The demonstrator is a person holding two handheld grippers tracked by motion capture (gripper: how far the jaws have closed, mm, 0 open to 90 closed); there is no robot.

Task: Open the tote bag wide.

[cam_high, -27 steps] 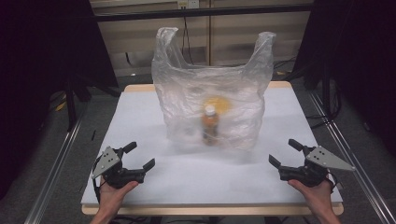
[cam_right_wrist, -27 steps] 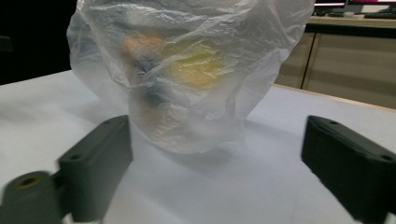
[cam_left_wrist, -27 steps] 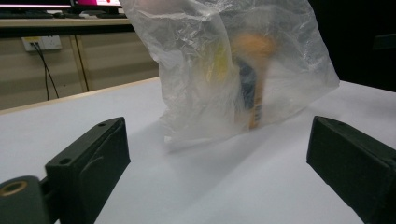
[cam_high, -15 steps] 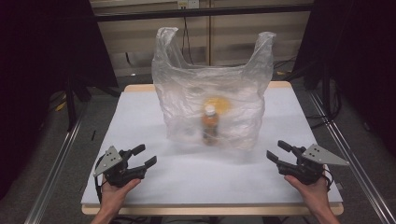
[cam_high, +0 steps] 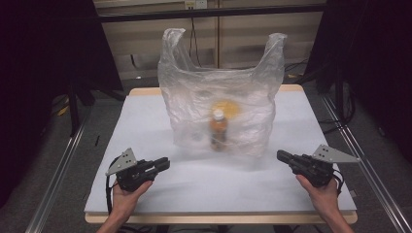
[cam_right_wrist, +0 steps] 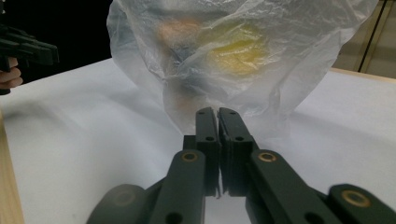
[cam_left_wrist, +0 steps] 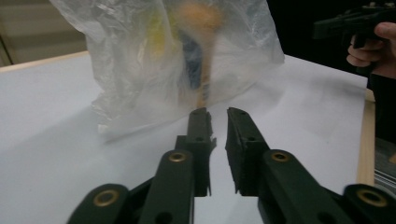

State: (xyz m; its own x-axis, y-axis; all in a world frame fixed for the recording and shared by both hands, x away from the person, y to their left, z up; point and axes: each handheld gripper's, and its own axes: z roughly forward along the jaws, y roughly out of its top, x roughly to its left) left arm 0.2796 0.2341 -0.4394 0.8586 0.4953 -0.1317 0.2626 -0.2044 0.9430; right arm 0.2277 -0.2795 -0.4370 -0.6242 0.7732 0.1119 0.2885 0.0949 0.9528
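A clear plastic bag [cam_high: 194, 97] stands upright at the middle of the white table [cam_high: 141, 116], its two handles pointing up. Inside it stand a brown bottle with a white cap [cam_high: 218, 130] and something yellow-orange [cam_high: 229, 108] behind it. My left gripper [cam_high: 165, 162] lies low near the front left, aimed at the bag, jaws almost together and empty [cam_left_wrist: 217, 112]. My right gripper [cam_high: 281, 155] rests at the front right with its jaws pressed together, nothing in them [cam_right_wrist: 217, 111]. Both stop short of the bag [cam_right_wrist: 224, 56].
Metal rails run along both sides of the table, and a dark frame bar crosses behind the bag. Bare white tabletop lies between the grippers and the bag [cam_left_wrist: 149, 56]. The wooden table edge [cam_left_wrist: 366, 140] shows beside the sheet.
Both grippers' jaws stood wide apart earlier and have come together. The hands have stayed in nearly the same places; the bag has not moved.
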